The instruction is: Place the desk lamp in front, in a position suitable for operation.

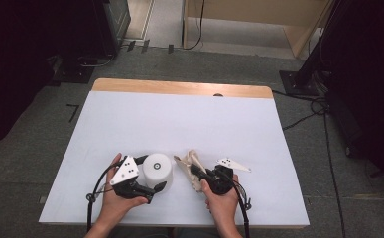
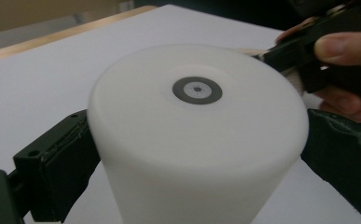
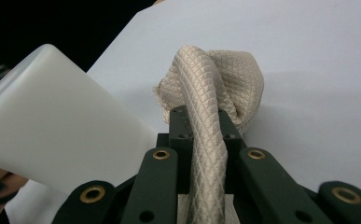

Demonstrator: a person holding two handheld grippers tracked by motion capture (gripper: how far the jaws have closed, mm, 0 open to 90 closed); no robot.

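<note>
Both my claws are gripping, low in the high view.
My left claw is clasping the white cup; my right claw is pinching the beige cloth, whose quilted weave is showing in the right gripper view.

The high view looks down and forward from above my side of the table, taking in the whole top and my hands. My left gripper camera sits very close to the cup, looking across it toward my right hand. My right gripper camera looks along its jaws at the cloth, close up; both gripper views share the cup
</note>
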